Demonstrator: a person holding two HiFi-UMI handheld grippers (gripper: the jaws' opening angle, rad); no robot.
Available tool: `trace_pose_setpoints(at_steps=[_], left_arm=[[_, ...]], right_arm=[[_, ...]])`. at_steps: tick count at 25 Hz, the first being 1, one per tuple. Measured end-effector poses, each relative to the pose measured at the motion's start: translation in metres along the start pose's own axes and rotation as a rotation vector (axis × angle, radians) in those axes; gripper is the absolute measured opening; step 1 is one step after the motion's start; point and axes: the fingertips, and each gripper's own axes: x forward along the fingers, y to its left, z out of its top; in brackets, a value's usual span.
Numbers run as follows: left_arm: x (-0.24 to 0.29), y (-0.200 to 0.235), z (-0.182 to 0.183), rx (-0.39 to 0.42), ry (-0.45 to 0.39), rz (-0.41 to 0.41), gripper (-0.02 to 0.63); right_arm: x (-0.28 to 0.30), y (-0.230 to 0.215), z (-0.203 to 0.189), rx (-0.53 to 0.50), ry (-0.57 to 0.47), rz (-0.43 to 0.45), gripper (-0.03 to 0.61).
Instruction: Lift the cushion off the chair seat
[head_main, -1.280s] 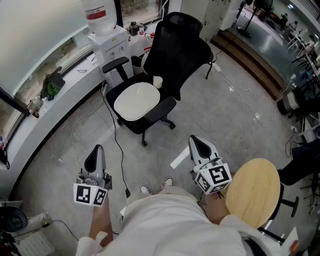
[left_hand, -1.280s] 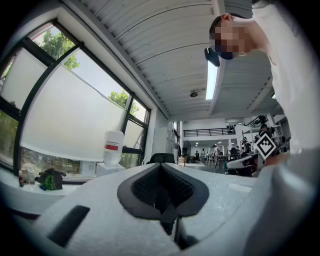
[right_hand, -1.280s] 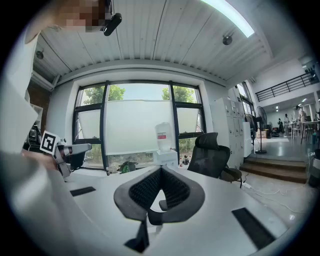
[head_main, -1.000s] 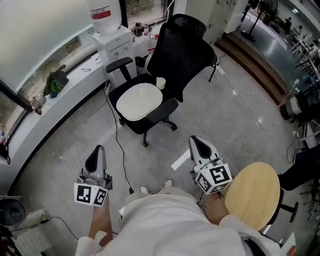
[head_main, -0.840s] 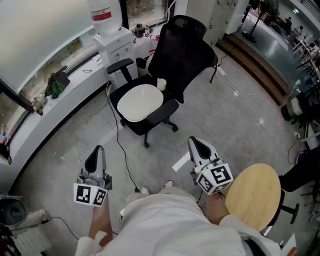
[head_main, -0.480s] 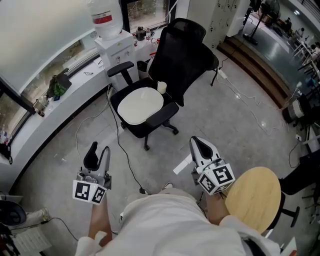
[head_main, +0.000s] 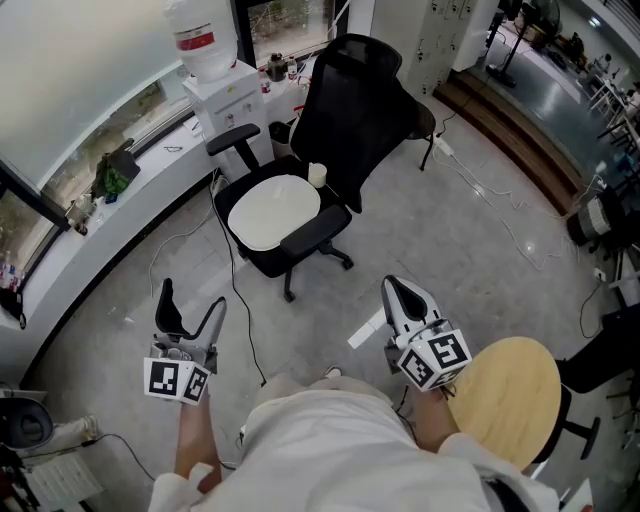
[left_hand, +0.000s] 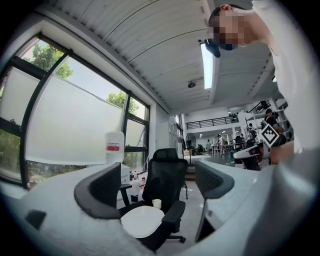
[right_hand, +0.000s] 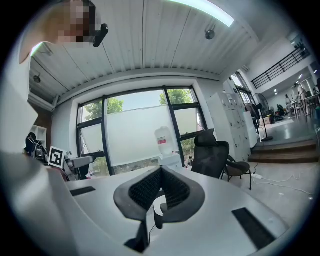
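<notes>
The person's white top filled the bottom of the head view. Just in front of it, the left hand-held gripper (head_main: 190, 305) was held level over the gray floor (head_main: 450, 230). Its jaws had just been opening and stood wide apart, with nothing between them. The right hand-held gripper (head_main: 396, 289) was held level too, with its jaws pressed together and nothing in them. A round wooden stool (head_main: 510, 385) stood just beside the right hand-held gripper. A white strip (head_main: 362, 328) lay on the floor near it, and a black cable (head_main: 240, 300) ran across the floor between the two hand-held grippers. Farther off stood the black chair (head_main: 350, 110). The round white cushion (head_main: 272, 212) lay flat on the chair seat, between the two armrests, well apart from both hand-held grippers. A small white cup (head_main: 317, 174) sat on the seat at the back edge of the cushion, near the backrest. Behind the chair stood a white water machine (head_main: 228, 95) with a big bottle (head_main: 200, 40) on top. A long white counter (head_main: 150, 160) ran under the window beside it.
</notes>
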Motion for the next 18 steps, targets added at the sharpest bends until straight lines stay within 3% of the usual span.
trace_pose_setpoints(at_steps=[6, 11, 18], left_arm=[[0.015, 0.001, -0.01, 0.014, 0.039, 0.009, 0.463], [0.046, 0.024, -0.024, -0.023, 0.051, 0.018, 0.463], [0.132, 0.072, -0.062, -0.061, 0.07, -0.075, 0.463]], right_arm=[[0.006, -0.014, -0.012, 0.028, 0.028, -0.008, 0.003], [0.027, -0.025, -0.011, 0.012, 0.047, -0.029, 0.003], [0.101, -0.046, -0.019, 0.017, 0.093, -0.116, 0.003]])
